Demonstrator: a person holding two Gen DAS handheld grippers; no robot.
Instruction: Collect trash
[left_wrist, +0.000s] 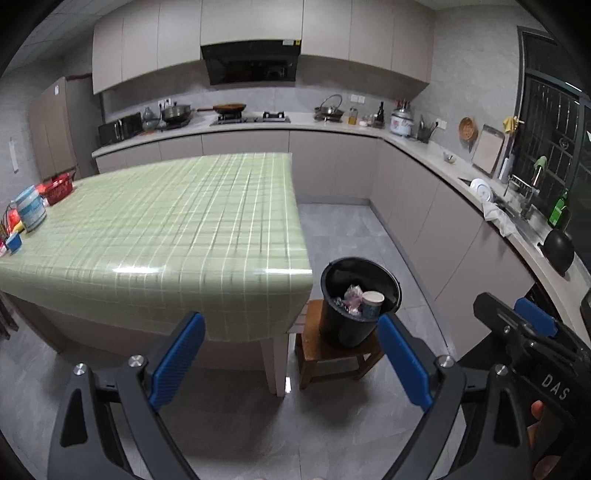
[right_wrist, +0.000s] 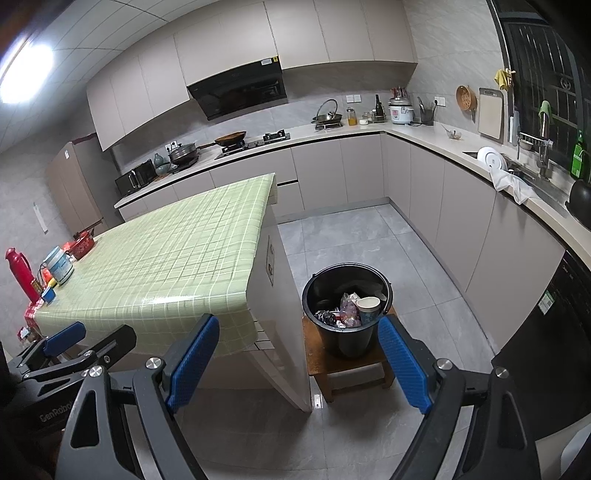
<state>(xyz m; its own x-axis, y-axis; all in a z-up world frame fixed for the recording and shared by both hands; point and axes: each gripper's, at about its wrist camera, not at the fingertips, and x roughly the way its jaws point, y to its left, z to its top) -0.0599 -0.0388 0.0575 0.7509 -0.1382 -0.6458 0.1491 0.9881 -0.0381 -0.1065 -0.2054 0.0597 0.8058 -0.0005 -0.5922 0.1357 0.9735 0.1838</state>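
A black trash bucket (left_wrist: 360, 302) stands on a small wooden stool (left_wrist: 332, 354) at the table's right corner. It also shows in the right wrist view (right_wrist: 345, 306). Inside lie a paper cup (left_wrist: 372, 302), a pinkish wrapper (left_wrist: 352, 295) and other scraps; the cup (right_wrist: 368, 308) lies on its side. My left gripper (left_wrist: 291, 354) is open and empty, held back from the table and bucket. My right gripper (right_wrist: 297, 358) is open and empty, above the floor before the stool. Each gripper shows at the edge of the other's view.
A table with a green checked cloth (left_wrist: 166, 229) fills the left. Jars, a red basket (left_wrist: 57, 188) and a red thermos (right_wrist: 20, 273) sit at its far left end. Kitchen counters (left_wrist: 424, 151) run along the back and right, with a sink (right_wrist: 532, 181). Grey tiled floor (right_wrist: 369, 236) lies between.
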